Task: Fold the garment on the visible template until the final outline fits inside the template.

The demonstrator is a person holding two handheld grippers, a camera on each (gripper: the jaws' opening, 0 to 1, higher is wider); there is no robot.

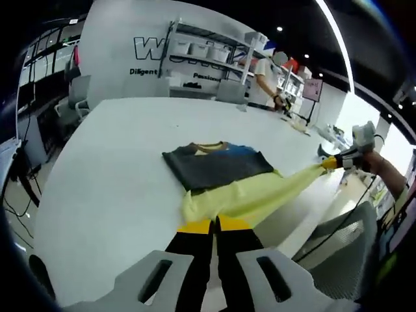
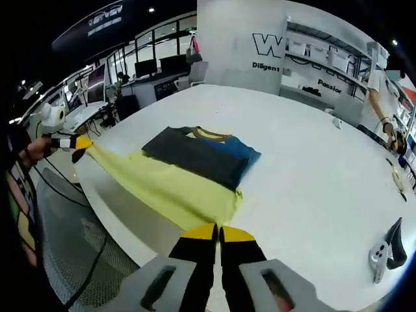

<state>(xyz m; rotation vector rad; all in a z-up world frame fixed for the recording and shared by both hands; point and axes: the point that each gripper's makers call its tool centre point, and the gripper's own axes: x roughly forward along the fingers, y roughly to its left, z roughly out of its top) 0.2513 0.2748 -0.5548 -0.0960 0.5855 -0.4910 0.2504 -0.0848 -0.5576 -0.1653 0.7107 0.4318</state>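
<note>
Garment (image 1: 224,175) lies on the white table (image 1: 117,169), partly folded: we see a dark grey panel with a blue part and a tan collar at the far side, and a pale yellow lower part stretched out toward the table's near edge. In the left gripper view, the left gripper (image 1: 214,225) has its yellow-tipped jaws closed together on one corner of the yellow cloth, at the table's edge. From that corner the yellow fabric runs as a taut band to the right, where the right gripper (image 1: 330,162) clamps the other end off the edge of the table, held by a person's hand (image 1: 372,156). In the right gripper view the same is seen from the other side: the right gripper (image 2: 218,232) is pinched shut on the yellow hem, and the cloth runs to the left, past the table's rim, to the left gripper (image 2: 82,143), whose yellow tips grip the far corner. We cannot make out any template outline under the garment in either view. A mesh-backed chair (image 1: 341,244) stands just beside the table below the stretched cloth. On the table at the right of the right gripper view lies a small grey and black tool (image 2: 385,250), well apart from the garment. Another person (image 1: 266,81) stands by the shelves (image 1: 208,52) beyond the table.
</note>
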